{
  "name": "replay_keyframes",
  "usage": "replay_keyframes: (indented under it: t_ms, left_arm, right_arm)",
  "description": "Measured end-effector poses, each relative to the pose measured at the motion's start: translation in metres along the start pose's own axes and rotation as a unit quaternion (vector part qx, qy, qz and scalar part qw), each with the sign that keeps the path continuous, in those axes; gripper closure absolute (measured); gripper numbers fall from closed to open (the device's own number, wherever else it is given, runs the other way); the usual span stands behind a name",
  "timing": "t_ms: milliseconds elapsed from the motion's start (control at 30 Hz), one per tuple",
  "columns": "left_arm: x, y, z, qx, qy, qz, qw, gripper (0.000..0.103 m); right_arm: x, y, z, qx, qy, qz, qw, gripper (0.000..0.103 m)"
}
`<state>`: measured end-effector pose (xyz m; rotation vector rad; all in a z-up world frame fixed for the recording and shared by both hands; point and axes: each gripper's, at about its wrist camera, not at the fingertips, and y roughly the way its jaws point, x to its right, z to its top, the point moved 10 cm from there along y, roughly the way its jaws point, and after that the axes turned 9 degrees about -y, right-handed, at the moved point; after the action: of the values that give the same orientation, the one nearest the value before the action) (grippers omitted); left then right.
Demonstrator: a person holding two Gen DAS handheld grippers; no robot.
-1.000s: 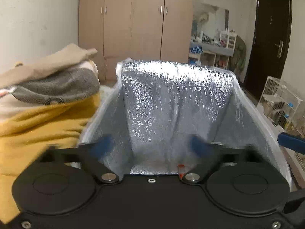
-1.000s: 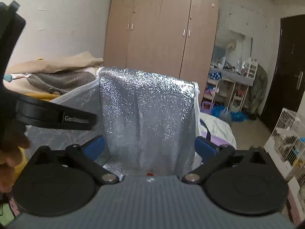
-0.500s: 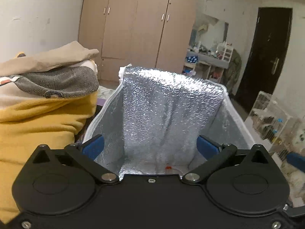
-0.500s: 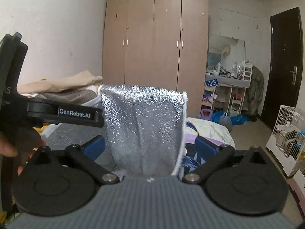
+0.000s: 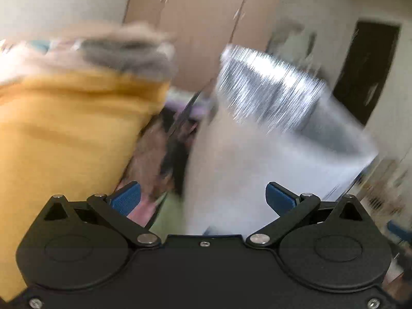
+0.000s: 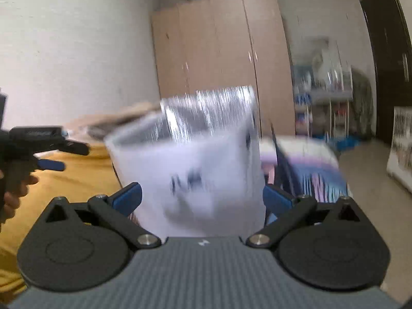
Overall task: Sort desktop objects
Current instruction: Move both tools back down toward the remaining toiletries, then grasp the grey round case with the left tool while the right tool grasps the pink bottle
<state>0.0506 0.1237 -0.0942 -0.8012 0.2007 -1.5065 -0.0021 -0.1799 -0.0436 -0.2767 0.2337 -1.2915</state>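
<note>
A white bag with a silver foil lining [image 5: 270, 139] stands open ahead of both grippers; both views are motion-blurred. In the right wrist view the bag [image 6: 200, 164] fills the middle, its white outer wall facing me. My left gripper [image 5: 203, 200] is open and empty, below the bag's left side. My right gripper [image 6: 202, 198] is open and empty, its blue pads on either side of the bag's near wall, whether touching I cannot tell. The left gripper also shows at the far left of the right wrist view [image 6: 49, 154].
A pile of folded clothes, yellow below and grey and beige on top [image 5: 72, 118], lies left of the bag. A wooden wardrobe [image 6: 219, 64] stands behind. A dark door [image 5: 365, 72] and cluttered shelves [image 6: 327, 90] are at the right. A bed with a striped cover [image 6: 309, 164] lies right of the bag.
Both grippers have pulled back and up out of the bag; I now see its outer white wall. The left view has swung left and tilted. Both grippers stay open.
</note>
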Motion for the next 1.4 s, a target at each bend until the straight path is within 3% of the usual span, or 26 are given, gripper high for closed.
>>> replay_keyframes:
  t_ms: [67, 233, 400, 533, 633, 767, 1100, 1200, 1300, 1400]
  left_arm:
    - [-0.016, 0.018, -0.031, -0.03, 0.003, 0.021, 0.9993, 0.0]
    - [-0.03, 0.06, -0.11, -0.102, 0.038, 0.044, 0.9931, 0.0]
    - [-0.021, 0.088, -0.149, -0.138, 0.073, 0.032, 0.9872, 0.0]
    - [-0.022, 0.108, -0.164, -0.153, 0.08, 0.054, 0.9835, 0.0]
    - [-0.028, 0.124, -0.174, -0.168, 0.088, 0.059, 0.9801, 0.001]
    - [-0.031, 0.138, -0.183, -0.182, 0.096, 0.06, 0.9769, 0.005]
    - [-0.01, 0.145, -0.2, -0.195, 0.106, 0.018, 0.975, 0.002]
    - [-0.008, 0.15, -0.207, -0.206, 0.099, 0.013, 0.9734, 0.002]
    - [-0.007, 0.15, -0.209, -0.209, 0.1, 0.004, 0.9728, 0.007]
    - [-0.007, 0.15, -0.211, -0.214, 0.089, -0.003, 0.9727, 0.01]
  right_arm:
    - [0.005, 0.011, -0.024, -0.033, 0.02, -0.019, 0.999, 0.0]
    - [0.003, 0.037, -0.081, -0.096, 0.081, -0.016, 0.992, 0.0]
    - [0.002, 0.061, -0.139, -0.179, 0.104, -0.018, 0.978, 0.0]
    - [-0.001, 0.083, -0.174, -0.241, 0.13, -0.02, 0.962, 0.0]
    - [-0.008, 0.092, -0.183, -0.246, 0.119, -0.021, 0.962, 0.0]
    - [-0.014, 0.106, -0.2, -0.268, 0.142, -0.007, 0.953, 0.0]
    - [-0.028, 0.124, -0.218, -0.287, 0.133, -0.011, 0.949, 0.0]
    - [-0.029, 0.124, -0.218, -0.287, 0.135, -0.006, 0.948, 0.005]
    - [-0.029, 0.124, -0.217, -0.289, 0.133, -0.007, 0.948, 0.017]
    - [-0.029, 0.125, -0.218, -0.29, 0.131, -0.008, 0.948, 0.017]
